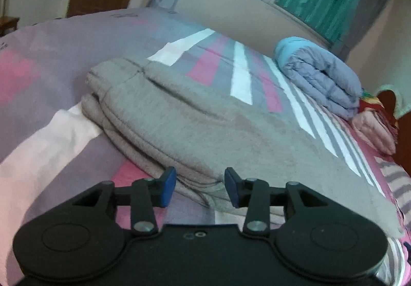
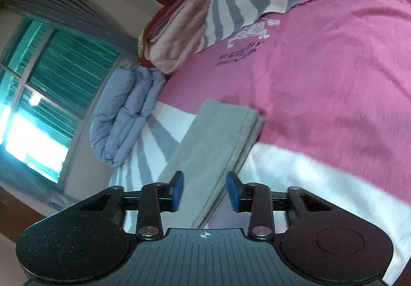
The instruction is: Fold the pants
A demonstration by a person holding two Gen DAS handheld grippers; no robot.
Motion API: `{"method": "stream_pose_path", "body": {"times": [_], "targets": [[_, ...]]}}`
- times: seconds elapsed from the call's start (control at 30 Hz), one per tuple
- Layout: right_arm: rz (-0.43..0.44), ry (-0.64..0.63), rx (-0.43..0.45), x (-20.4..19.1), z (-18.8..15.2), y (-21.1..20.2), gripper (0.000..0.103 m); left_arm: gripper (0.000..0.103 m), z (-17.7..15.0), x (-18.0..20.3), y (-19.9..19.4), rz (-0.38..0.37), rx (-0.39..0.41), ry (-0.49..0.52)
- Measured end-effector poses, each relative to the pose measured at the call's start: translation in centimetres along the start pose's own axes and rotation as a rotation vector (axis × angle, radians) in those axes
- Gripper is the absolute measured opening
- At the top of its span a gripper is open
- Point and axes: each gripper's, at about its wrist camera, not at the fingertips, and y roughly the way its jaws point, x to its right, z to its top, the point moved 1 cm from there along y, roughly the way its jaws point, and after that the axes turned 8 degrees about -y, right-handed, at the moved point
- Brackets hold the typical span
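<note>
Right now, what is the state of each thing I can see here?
Pants: folded in layers, lying on the bed.
Left gripper: open, at the pants' near edge.
Right gripper: open, pants' edge between the pads.
Blue quilt: folded, by the window.
Curtain: drawn aside.

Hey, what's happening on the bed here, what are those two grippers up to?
A person with a handheld gripper in each hand is folding grey pants on a striped bedspread. The pants already lie folded in a layered stack. Both the left gripper and the right gripper are open at the stack's near edge, pads clear of the cloth, gripping nothing. A folded blue quilt lies farther back by the window.
</note>
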Motion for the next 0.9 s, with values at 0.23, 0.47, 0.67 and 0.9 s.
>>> {"method": "stream_pose_path", "body": {"times": [0.23, 0.47, 0.67, 0.9], "targets": [[-0.019, 0.112, -0.015, 3.1, 1.8, 2.0, 0.045, 0.052, -0.9, -1.4, 1.6, 0.027, 0.014, -0.094], [0.005, 0.114, -0.022, 3.8, 2.0, 2.8, 0.045, 0.051, -1.1, -1.6, 1.4, 0.035, 0.027, -0.092], [0.075, -0.041, 0.001, -0.1, 1.5, 1.4, 0.045, 0.048, 1.8, 1.5, -1.0, 0.030, 0.153, 0.040], [0.196, -0.398, -0.135, -12.1, -3.1, 6.3, 0.045, 0.051, 6.3, 3.6, 2.6, 0.034, 0.141, 0.100]]}}
